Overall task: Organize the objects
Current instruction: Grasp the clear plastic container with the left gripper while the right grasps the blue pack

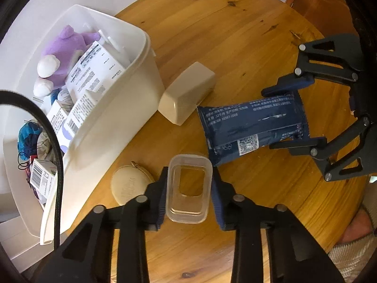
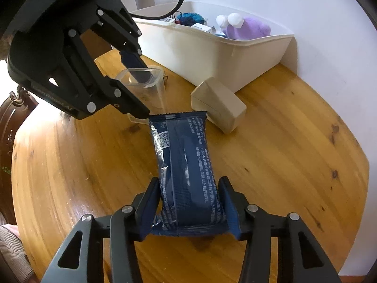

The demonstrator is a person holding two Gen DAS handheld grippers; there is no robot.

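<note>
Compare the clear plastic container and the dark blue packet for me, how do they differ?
The clear plastic container is see-through, rigid and open-topped; the dark blue packet is opaque, soft and sealed, with printed text. The container stands upright between the left hand-held gripper fingers, while the packet lies lengthwise between the right hand-held gripper fingers. Both are outside the white bin, over the wooden table.

A round, glossy table of knotty honey-coloured pine fills both views, with soft light reflecting off its surface. Behind it stands a plain white wall. Dark carved wooden furniture shows at the left edge of the right wrist view.
</note>
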